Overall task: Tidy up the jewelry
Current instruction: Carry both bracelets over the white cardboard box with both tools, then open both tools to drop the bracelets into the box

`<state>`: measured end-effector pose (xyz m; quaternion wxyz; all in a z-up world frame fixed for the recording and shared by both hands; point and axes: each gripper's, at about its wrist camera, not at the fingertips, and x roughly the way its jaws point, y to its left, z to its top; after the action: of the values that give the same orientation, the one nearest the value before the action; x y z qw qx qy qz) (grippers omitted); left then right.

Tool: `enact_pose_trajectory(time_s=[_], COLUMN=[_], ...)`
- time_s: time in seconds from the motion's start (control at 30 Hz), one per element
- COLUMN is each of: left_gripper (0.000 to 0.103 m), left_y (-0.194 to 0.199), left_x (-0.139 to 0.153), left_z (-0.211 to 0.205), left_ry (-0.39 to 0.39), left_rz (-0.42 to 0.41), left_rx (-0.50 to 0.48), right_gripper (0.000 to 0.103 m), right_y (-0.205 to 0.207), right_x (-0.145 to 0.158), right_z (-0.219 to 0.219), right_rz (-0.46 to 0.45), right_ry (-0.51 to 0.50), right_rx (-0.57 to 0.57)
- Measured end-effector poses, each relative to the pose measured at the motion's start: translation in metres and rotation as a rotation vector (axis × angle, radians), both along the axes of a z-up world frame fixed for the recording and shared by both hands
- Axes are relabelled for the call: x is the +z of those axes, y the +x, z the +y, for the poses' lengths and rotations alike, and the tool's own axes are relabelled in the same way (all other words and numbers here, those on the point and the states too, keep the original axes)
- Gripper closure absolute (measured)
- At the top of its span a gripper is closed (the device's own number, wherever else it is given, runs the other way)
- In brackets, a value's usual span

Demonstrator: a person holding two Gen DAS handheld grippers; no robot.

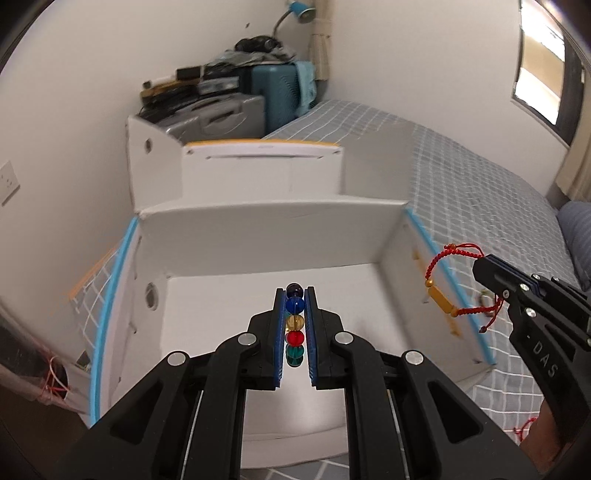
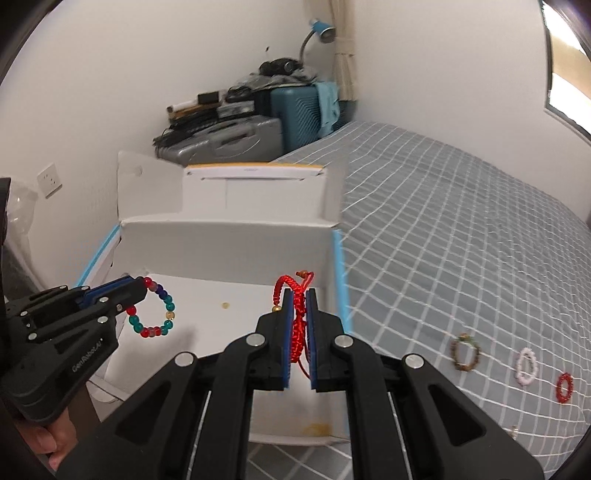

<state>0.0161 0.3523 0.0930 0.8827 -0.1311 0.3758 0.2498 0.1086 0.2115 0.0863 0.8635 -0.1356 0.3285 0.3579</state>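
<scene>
left gripper (image 1: 294, 325) black two-finger with blue pads, clamped on a bracelet of round glass beads in blue, amber, red and teal (image 1: 295, 325); in the right wrist view that bead bracelet (image 2: 153, 314) hangs as a full loop off the left gripper (image 2: 135, 290) tips, above the floor of the open white cardboard box with light-blue taped edges (image 1: 258, 236), toward its left side. right gripper (image 2: 299, 325) same black build, pinched tight on a braided red cord bracelet with gold tube beads (image 2: 295, 321); from the left wrist view the cord bracelet (image 1: 448, 284) dangles from the right gripper (image 1: 480, 264) over the box's right wall. box (image 2: 221, 243) sits on a grey bedsheet with white grid lines (image 2: 461, 221), lid flap standing up at the box's far side. a small yellowish speck (image 2: 225, 305) lies on the box floor.

right of the box, on the sheet, well apart from it: a brownish-green bead ring (image 2: 466, 353), a pale pink bead ring (image 2: 526, 366), a red bead ring (image 2: 564, 386), in a row. beyond the box: a teal hard suitcase (image 2: 295, 114), a grey case (image 2: 236, 142), and a blue desk lamp (image 2: 321, 31).
</scene>
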Motion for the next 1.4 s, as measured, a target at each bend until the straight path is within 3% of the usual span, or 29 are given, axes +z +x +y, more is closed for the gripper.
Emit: enact_pose_trajectory(time_s=[0.4, 0.8, 0.87, 0.93, 0.97, 1.13, 1.4], left_gripper=[0.094, 0.092, 0.09, 0.087, 0.083, 0.036, 0.017], left_y=[-0.005, 0.001, -0.001, -0.004, -0.006, -0.015, -0.032], left_x=[-0.044, -0.06, -0.057, -0.053, -0.05, -0.032, -0.012], left_z=[0.034, 0.044, 0.042, 0.041, 0.041, 0.037, 0.032], left_ry=[-0.066, -0.09, -0.076, -0.072, -0.073, -0.015, 0.007], left_rz=[0.113, 0.17, 0.162, 0.154, 0.147, 0.112, 0.05], left_rx=[0.065, 0.059, 0.067, 0.072, 0.074, 0.098, 0.114], right_gripper=[0.097, 0.094, 0.084, 0.056, 0.052, 0.031, 0.008], right_y=[0.007, 0.003, 0.003, 0.0, -0.001, -0.008, -0.017], right_x=[-0.063, -0.082, -0.081, -0.077, -0.074, -0.058, -0.037], right_z=[0.048, 0.063, 0.062, 0.062, 0.059, 0.054, 0.039], right_rz=[0.122, 0.161, 0.176, 0.163, 0.154, 0.126, 0.066], right_ry=[-0.118, -0.199, -0.192, -0.178, -0.166, -0.135, -0.127], right_rx=[0.029, 0.028, 0.035, 0.037, 0.036, 0.046, 0.05])
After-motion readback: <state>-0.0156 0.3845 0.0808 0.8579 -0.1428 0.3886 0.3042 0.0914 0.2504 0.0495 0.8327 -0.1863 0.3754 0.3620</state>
